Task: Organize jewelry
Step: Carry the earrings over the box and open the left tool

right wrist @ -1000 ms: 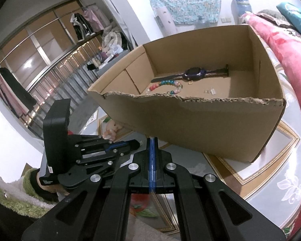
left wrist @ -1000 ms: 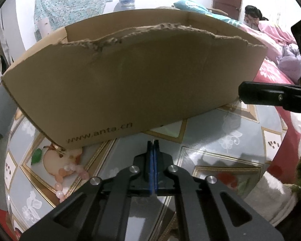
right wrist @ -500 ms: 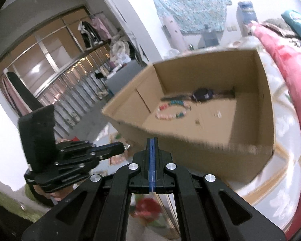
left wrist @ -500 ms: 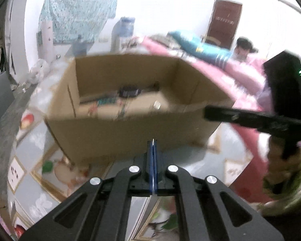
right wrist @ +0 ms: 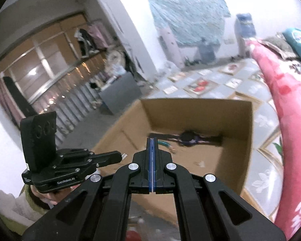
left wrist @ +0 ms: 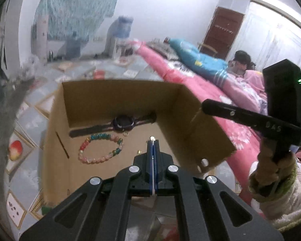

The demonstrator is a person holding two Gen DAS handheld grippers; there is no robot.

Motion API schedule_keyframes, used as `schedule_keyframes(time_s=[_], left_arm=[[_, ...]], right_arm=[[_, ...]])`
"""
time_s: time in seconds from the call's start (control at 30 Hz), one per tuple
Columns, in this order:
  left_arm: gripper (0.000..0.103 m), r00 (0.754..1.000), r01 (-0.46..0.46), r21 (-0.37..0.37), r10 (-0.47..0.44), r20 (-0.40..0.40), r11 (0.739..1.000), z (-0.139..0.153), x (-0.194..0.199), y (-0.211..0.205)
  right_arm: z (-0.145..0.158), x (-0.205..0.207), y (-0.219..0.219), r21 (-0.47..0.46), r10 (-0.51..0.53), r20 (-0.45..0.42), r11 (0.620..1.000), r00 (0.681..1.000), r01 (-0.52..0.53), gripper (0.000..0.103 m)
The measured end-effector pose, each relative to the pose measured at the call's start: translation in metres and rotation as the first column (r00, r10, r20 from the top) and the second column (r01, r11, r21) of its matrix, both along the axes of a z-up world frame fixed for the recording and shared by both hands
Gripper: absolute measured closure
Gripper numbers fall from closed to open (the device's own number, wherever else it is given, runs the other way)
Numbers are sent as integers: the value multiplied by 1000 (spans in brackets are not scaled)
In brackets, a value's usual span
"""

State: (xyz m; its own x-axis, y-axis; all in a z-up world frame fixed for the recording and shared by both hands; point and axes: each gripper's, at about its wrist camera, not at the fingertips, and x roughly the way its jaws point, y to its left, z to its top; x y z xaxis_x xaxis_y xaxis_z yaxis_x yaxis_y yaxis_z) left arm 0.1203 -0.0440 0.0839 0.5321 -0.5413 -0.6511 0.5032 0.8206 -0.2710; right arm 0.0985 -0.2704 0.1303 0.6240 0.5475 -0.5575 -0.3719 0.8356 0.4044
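An open cardboard box [left wrist: 120, 100] [right wrist: 190, 112] stands on the patterned floor. Inside it lie a dark wristwatch [left wrist: 123, 123] [right wrist: 187, 138], a multicoloured bead bracelet [left wrist: 100, 148] and some tiny gold bits [left wrist: 139, 151]. My left gripper [left wrist: 153, 140] [right wrist: 118, 156] hangs over the box's near part with its jaws shut. A small silvery piece [right wrist: 124, 155] [left wrist: 152, 138] sticks out at its tips. My right gripper [right wrist: 151, 139] [left wrist: 205, 105] is shut with nothing seen in it, and it hovers above the box's near right corner. In the right wrist view the bracelet is mostly hidden behind the fingers.
A bed with a pink quilt [left wrist: 190, 76] [right wrist: 287, 100] runs along the box's right side, and a person [left wrist: 240, 60] lies on it. A grey crate [right wrist: 120, 92] and a water dispenser [left wrist: 120, 32] stand farther back. A hand in a fuzzy sleeve [left wrist: 275, 172] holds the right gripper.
Both grippers have risen from facing the box's outer wall to looking down into it from above. Both stayed shut.
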Motion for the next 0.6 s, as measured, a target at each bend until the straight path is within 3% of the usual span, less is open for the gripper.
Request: schedule_keyframes(time_s=[0.23, 0.33, 0.37, 0.6], left_arm=[[102, 994, -2, 103, 13, -105, 995, -32, 32, -17], [91, 992, -2, 116, 17, -129, 993, -37, 35, -19], [87, 992, -5, 119, 20, -127, 993, -37, 35, -18], [85, 996, -25, 106, 34, -88, 994, -30, 29, -11]], right_arm=[[-22, 19, -9, -114, -40, -106, 993, 994, 28, 97], [-24, 19, -10, -144, -48, -108, 989, 993, 32, 88], [-23, 18, -10, -145, -50, -106, 989, 993, 34, 87], [-14, 13, -18, -119, -64, -78, 991, 995, 54, 85]])
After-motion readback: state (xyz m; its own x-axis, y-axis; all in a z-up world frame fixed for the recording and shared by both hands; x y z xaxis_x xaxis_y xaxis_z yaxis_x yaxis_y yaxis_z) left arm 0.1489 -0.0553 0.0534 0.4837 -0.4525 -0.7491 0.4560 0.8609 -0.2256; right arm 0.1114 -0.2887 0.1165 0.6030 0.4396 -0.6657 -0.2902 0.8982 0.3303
